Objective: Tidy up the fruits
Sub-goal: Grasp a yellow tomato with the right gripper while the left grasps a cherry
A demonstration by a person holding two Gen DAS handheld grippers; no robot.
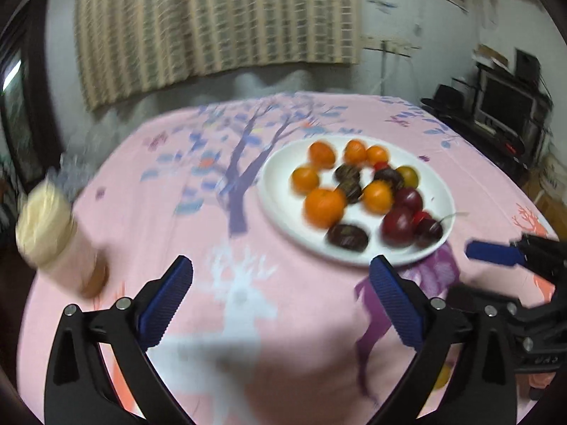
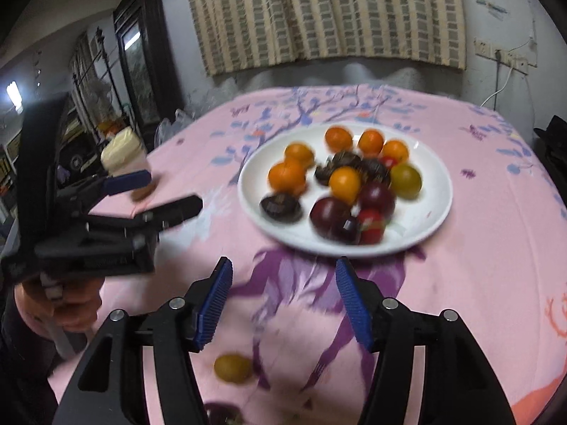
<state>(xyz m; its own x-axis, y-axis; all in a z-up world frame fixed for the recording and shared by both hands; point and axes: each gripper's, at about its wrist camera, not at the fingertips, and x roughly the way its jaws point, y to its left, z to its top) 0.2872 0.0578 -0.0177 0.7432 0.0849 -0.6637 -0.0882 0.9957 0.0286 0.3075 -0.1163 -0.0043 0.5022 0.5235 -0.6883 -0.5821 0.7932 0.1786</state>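
The left gripper [image 1: 280, 272] hovers above the pink tablecloth [image 1: 198, 241] with its blue-padded fingers spread wide and nothing between them. The right gripper [image 2: 283, 276] is likewise released, its jaws parted and empty, positioned just short of the near rim of the white plate [image 2: 434, 212]. In the left wrist view, the plate [image 1: 280, 205] sits ahead and to the right of the left gripper, and the right gripper [image 1: 496, 253] enters from the right edge, near the plate rim. In the right wrist view, the left gripper [image 2: 152, 191] appears at the left, held by the person's left hand [image 2: 71, 304]. The plate carries the fruits: several orange fruits [image 2: 287, 176] toward its far and left portions, dark purple fruits [image 2: 330, 215] and small red fruits [image 2: 370, 226] toward its near right portion, one yellow-green fruit [image 2: 405, 180] at its right, and several dark brown items [image 2: 280, 206] in between; motion blur prevents firm identification of these. A loose yellow-green fruit [image 2: 233, 368] lies on the tablecloth off the plate, beneath the right gripper's left finger. A further dark item [image 2: 219, 414] lies at the bottom edge of that view, only partly visible. A jar with a cream-coloured lid [image 1: 49, 233] stands at the left edge of the table, well apart from the plate.
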